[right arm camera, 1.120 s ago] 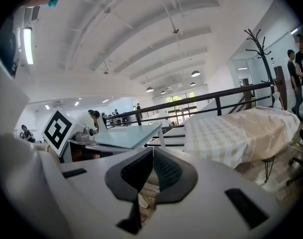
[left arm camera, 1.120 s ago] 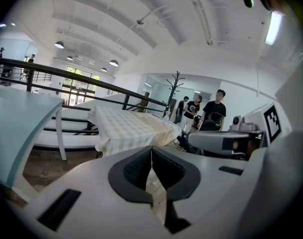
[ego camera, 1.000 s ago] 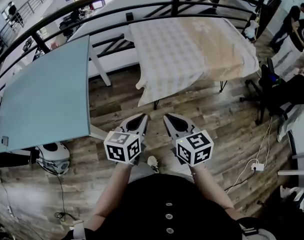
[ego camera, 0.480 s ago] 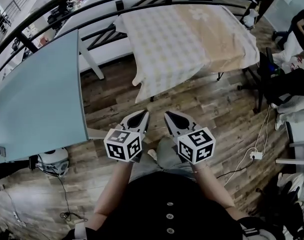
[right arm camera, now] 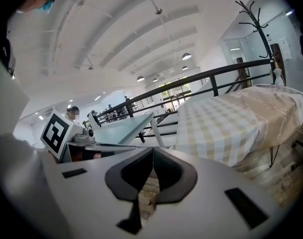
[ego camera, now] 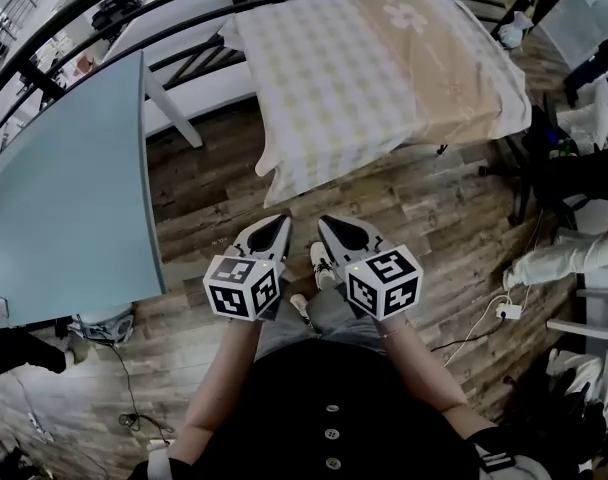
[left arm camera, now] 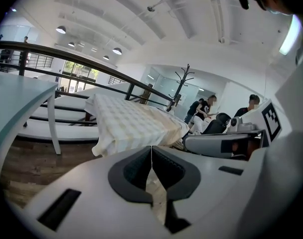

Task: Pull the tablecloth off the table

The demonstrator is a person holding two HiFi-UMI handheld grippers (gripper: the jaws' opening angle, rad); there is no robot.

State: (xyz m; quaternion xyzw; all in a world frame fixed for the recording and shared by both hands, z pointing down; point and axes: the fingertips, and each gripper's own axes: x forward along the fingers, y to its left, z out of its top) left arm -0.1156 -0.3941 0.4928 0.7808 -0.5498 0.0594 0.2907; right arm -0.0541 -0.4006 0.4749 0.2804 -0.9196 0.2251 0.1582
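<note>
A checked cream and beige tablecloth point(ego camera: 384, 78) covers a table ahead of me, its near edge hanging down toward the wooden floor. It also shows in the left gripper view as the tablecloth point(left arm camera: 131, 126) and in the right gripper view as the tablecloth point(right arm camera: 231, 126). My left gripper point(ego camera: 274, 230) and right gripper point(ego camera: 336, 230) are held side by side over the floor, short of the cloth's hanging edge. Both are shut with nothing between the jaws. The jaws of each meet in its own view: left gripper point(left arm camera: 151, 151), right gripper point(right arm camera: 153, 156).
A pale blue-green table point(ego camera: 74, 188) stands at the left, its corner near my left gripper. A black railing point(ego camera: 184, 8) runs behind both tables. Chairs and seated people point(ego camera: 574, 168) fill the right side. A cable and plug point(ego camera: 506, 311) lie on the floor at right.
Both grippers and my view have moved toward the clothed table, which now lies nearer and larger. The jaws stay shut.
</note>
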